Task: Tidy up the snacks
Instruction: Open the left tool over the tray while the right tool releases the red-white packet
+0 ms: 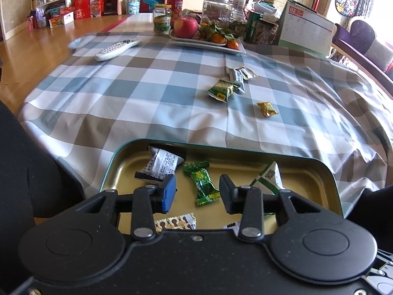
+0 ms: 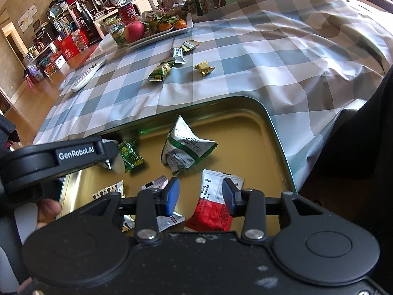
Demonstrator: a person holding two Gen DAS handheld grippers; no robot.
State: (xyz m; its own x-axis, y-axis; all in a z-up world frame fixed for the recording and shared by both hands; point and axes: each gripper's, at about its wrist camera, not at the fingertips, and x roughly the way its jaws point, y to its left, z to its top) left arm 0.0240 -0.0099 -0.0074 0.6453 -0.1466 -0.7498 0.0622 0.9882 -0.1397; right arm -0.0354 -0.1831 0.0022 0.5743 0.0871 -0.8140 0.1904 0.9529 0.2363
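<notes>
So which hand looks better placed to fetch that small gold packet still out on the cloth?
Probably the right. Both sets of fingers hang open over the tin, but the gold packet lies on the right side of the cloth in the left view.

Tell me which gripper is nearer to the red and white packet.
Right. The right gripper is directly over the red and white packet; the left gripper is across the tin.
</notes>
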